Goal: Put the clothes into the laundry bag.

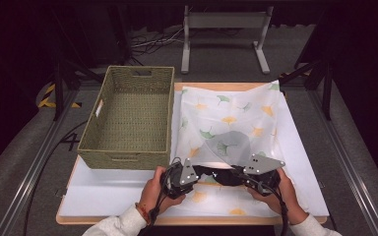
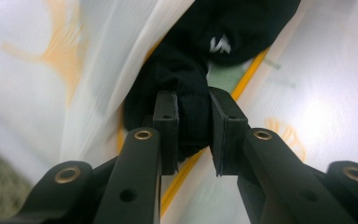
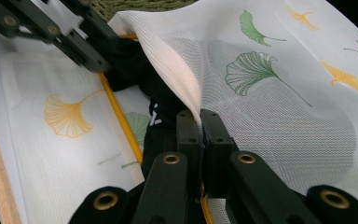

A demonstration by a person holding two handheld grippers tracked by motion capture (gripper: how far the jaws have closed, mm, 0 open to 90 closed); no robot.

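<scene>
A white mesh bag [image 1: 231,118] printed with green and yellow leaves lies flat on the white board. Its near edge is lifted, and a black garment [image 1: 216,174] with a small white mark lies at the opening. My left gripper [image 1: 198,173] comes in from the left. In the left gripper view its pads [image 2: 168,121] are pressed on a bunched fold of the black garment [image 2: 191,70]. My right gripper [image 3: 200,116] is shut on the bag's upper mesh edge [image 3: 177,70] and holds it raised above the garment [image 3: 161,116]. A yellow trim [image 3: 121,121] runs along the bag's mouth.
An empty woven green basket [image 1: 123,160] stands on the left half of the white board [image 1: 103,191], close beside the bag. The board lies on a wooden tabletop [image 1: 192,220]. A metal stand [image 1: 224,22] is on the floor beyond the table.
</scene>
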